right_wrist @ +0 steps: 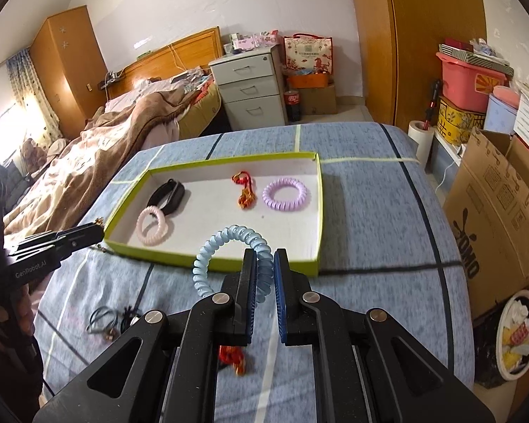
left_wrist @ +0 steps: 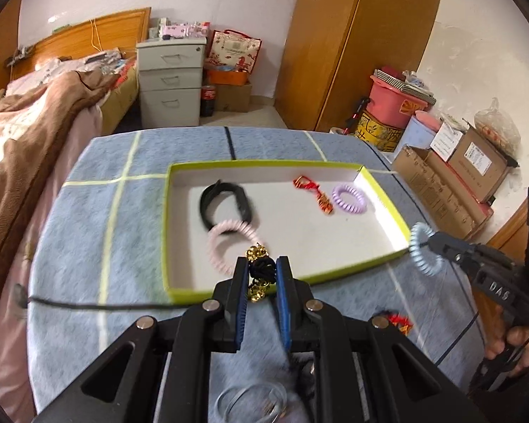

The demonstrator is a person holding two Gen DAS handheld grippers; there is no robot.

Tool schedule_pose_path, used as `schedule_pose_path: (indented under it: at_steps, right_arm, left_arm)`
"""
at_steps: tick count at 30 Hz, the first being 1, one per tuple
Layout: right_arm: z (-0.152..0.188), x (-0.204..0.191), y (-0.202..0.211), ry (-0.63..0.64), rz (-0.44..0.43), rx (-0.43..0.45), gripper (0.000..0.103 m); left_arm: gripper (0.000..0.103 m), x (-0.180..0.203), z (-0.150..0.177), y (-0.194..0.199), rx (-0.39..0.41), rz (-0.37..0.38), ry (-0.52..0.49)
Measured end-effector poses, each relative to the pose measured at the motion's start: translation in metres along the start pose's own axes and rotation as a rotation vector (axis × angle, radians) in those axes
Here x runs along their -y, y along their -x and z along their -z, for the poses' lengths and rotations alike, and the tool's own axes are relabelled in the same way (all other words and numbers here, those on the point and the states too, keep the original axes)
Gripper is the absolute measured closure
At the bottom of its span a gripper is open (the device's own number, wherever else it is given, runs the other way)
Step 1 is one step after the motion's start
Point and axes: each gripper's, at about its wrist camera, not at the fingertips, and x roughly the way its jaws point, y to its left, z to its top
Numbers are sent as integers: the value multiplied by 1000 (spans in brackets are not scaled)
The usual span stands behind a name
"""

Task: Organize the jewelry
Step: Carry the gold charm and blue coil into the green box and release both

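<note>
Over a blue-clothed surface (right_wrist: pixel 370 218), the left gripper (left_wrist: pixel 261 270) clamps a black-and-gold charm (left_wrist: pixel 259 272) and the right gripper (right_wrist: pixel 265 264) a blue coil band (right_wrist: pixel 229 246), both at the near rim of a tray (right_wrist: pixel 319 211) (4 pieces inside).

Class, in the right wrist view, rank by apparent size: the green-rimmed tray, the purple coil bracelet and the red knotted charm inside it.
1. Green-rimmed tray
2. Purple coil bracelet
3. Red knotted charm, slimmer, though nearly as long as the bracelet is wide.
</note>
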Motion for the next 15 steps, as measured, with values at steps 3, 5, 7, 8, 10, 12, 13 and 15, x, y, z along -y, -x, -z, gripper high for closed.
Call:
schedule_pose_path:
  at_steps: [3,5,7,8,10,12,13,15]
  right_arm:
    - [-9,2,-11,3,11,-12,93]
    - [-15,4,-20,5,20,-25,93]
    - [-19,6,-28,13,30,-38,93]
    - [-21,7,-33,15,35,-44,93]
    - [-25,10,-42,15,41,-62,93]
    - [-26,11,-51,22,45,-78,93]
    - [-27,12,-55,27,48,-86,93]
    - [-28,13,-63,33,51,-105,93]
  left_arm:
    - [87,6,-12,-11,-3,30,-4]
    - [87,8,-21,-23,-19,52,5]
    - [87,11,-27,-34,-31,43,2]
    - [87,12,-30,-38,-30,41,-3]
    - [87,12,-34,-48,-43,54,-1]
    - [87,13,-40,-62,-67,63,2]
    - [87,15,-42,-68,-77,66,-6]
    - [87,16,-45,-79,-97,54,-8]
